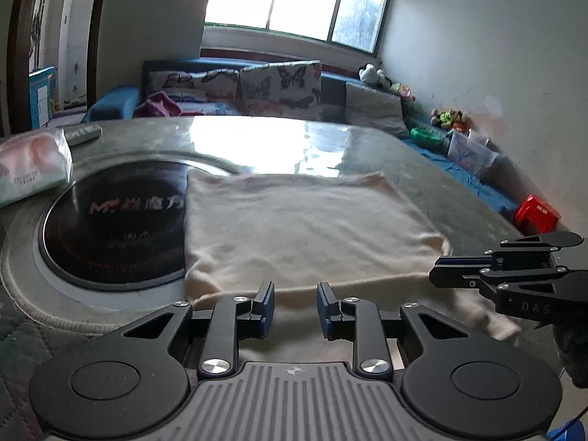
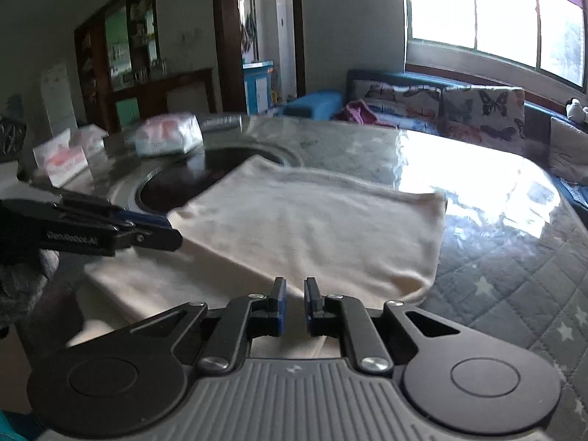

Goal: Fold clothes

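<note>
- Left gripper (image 1: 295, 303): black linkage arms, blue-padded fingers spread apart with nothing between them; its ribbed grey base is cut off by the lower frame edge.
- Right gripper (image 2: 294, 299): same build, jaws parted by a narrow gap, empty.
- Just beyond both jaws lies the folded garment (image 1: 294, 228), cream, soft and fuzzy, roughly square; its near hem is partly hidden behind the fingers.
- Ahead-left of the left jaws, a round black cooktop (image 1: 110, 228) set in the glossy table (image 1: 386, 154), partly covered by the cloth.
- Further left, a soft tissue pack (image 1: 33, 169), print too blurred to read.
- Farthest, a butterfly-print sofa (image 1: 257, 84).
</note>
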The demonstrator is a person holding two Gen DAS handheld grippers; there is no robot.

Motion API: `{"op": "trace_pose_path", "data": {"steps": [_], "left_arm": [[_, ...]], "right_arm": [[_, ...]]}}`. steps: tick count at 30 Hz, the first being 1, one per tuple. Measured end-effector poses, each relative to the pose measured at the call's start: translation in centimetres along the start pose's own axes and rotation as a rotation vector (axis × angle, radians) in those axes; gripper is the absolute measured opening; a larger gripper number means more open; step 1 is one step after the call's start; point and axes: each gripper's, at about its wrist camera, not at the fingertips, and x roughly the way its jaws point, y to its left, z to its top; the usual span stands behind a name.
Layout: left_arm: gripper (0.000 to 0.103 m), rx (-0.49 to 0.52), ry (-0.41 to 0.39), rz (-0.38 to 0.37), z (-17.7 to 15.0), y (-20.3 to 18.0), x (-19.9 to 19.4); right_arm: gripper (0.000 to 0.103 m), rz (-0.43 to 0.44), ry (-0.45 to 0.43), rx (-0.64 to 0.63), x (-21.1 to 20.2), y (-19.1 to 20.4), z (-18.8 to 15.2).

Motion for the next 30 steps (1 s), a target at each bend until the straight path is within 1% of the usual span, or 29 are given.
{"op": "trace_pose_path", "data": {"steps": [2,5,8,11,14,17,20,23,25,26,27,28,30], "left_arm": [[0.027,0.002,0.009,0.012,-0.3,0.3,0.0],[0.028,0.011,-0.004,-0.002,-0.3,0.2,-0.9],[0.028,0.041,-0.013,-0.035,-0.6,-0.5,-1.9],[0.028,0.079,0.0,-0.081,-1.3,-1.5,-2.5],[0.028,0.11,0.033,-0.102,-2.0,-2.2,-2.6],[0.028,0.133,0.051,-0.104,-2.5,-2.2,-3.2],[0.032,0.165,0.053,-0.099,-2.8,-1.9,-4.4],[0.034,0.228,0.063,-0.083,-3.2,-1.7,-5.8],[0.04,0.295,0.073,-0.078,-3.9,-1.7,-6.7],[0.042,0.336,0.077,-0.071,-4.4,-1.8,-7.1],[0.042,0.376,0.082,-0.065,-4.9,-1.9,-7.4],[0.042,0.412,0.089,-0.061,-5.4,-2.1,-7.6],[0.042,0.475,0.097,-0.064,-6.4,-2.6,-7.8]], "right_arm": [[0.009,-0.001,0.018,-0.007,0.7,0.0,-0.2],[0.009,0.012,0.028,-0.011,-0.5,0.0,-0.3],[0.009,0.047,0.046,-0.034,-1.8,0.6,-0.5],[0.009,0.079,0.076,-0.059,-2.5,1.4,-1.0],[0.01,0.077,0.113,-0.075,-2.5,1.9,-1.9],[0.009,0.078,0.117,-0.077,-3.2,2.1,-2.3],[0.01,0.072,0.124,-0.08,-3.3,2.0,-2.4],[0.01,0.071,0.125,-0.084,-3.4,1.9,-2.6],[0.011,0.074,0.119,-0.089,-3.8,1.9,-2.4],[0.011,0.075,0.117,-0.091,-4.0,1.9,-2.3],[0.013,0.076,0.118,-0.094,-4.3,1.8,-2.3],[0.017,0.073,0.122,-0.104,-4.6,1.9,-2.4],[0.022,0.066,0.129,-0.124,-5.1,2.0,-2.6]]}}
